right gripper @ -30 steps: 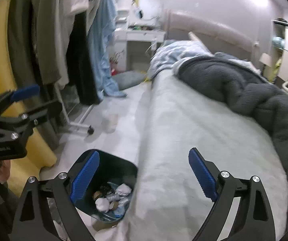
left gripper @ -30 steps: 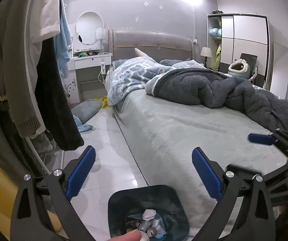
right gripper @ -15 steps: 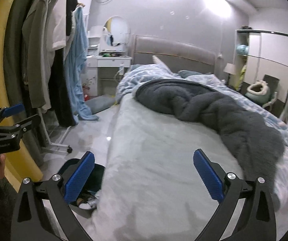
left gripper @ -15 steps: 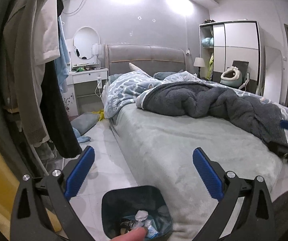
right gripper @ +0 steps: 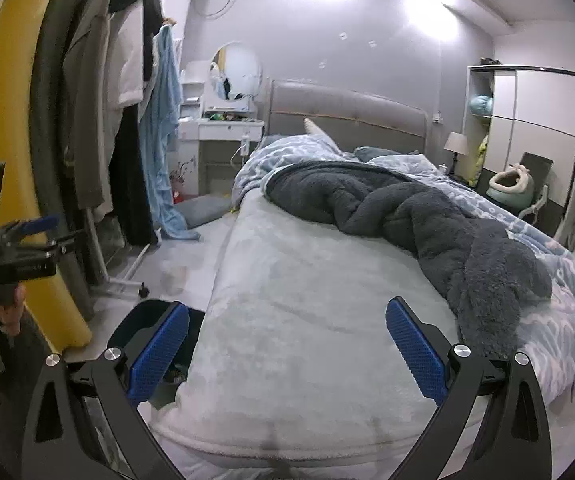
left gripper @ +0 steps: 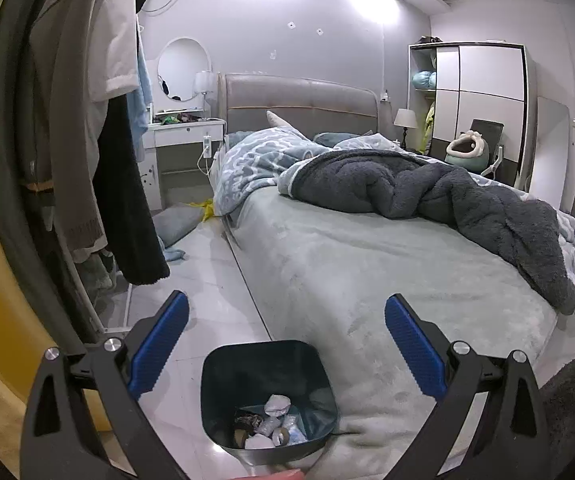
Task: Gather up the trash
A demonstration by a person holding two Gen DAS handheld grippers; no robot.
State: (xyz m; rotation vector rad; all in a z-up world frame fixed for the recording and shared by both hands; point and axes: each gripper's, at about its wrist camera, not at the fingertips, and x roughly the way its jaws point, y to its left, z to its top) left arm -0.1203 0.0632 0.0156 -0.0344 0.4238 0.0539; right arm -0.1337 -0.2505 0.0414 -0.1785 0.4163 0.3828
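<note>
Dark-blue trash bin (left gripper: 267,392) (crumpled waste inside) sits low between the left gripper (left gripper: 286,346) blue pads, spread wide and empty.

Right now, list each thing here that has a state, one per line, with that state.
Left tool: open, holding nothing.
Right tool: open, holding nothing.
Trash bin: upright on the floor by the bed corner, no lid seen, crumpled trash at the bottom.
Bed: unmade, grey blanket bunched on top.
Wardrobe: white doors shut, side shelves open.
Bedside lamp: appears off.
</note>
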